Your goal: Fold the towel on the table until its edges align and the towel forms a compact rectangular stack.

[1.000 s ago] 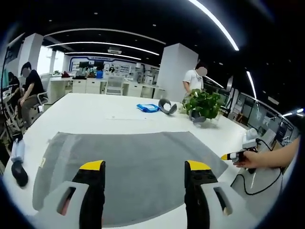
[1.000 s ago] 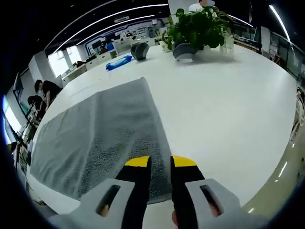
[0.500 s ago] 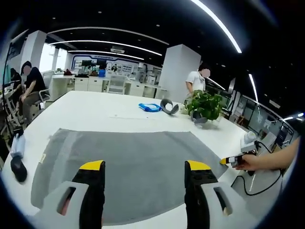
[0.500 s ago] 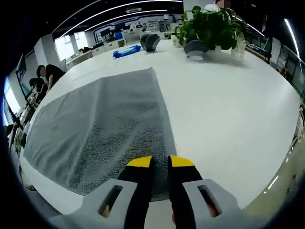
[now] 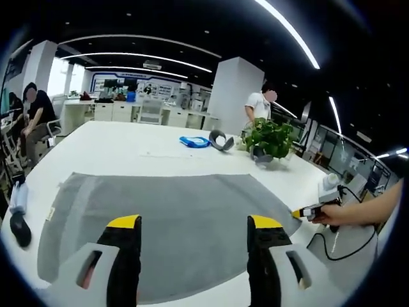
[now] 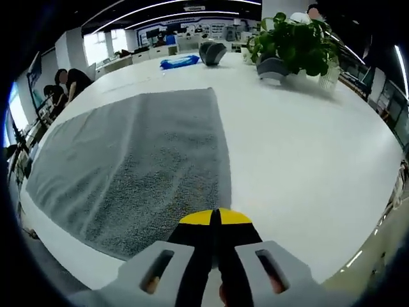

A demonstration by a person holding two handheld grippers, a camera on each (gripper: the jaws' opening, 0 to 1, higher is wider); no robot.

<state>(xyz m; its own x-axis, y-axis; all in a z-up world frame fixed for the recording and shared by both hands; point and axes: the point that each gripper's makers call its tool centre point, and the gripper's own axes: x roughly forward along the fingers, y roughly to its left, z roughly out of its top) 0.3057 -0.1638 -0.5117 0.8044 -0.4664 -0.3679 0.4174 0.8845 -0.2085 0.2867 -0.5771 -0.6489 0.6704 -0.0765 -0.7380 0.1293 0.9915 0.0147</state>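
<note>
Grey towel lies flat, potted plant beyond; right tongs clenched on its corner, left tongs released.

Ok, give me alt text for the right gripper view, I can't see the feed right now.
The right gripper, jaws closed together, sits at the near corner of a grey towel spread flat on a white table. A potted plant and a blue item stand at the far side.
</note>
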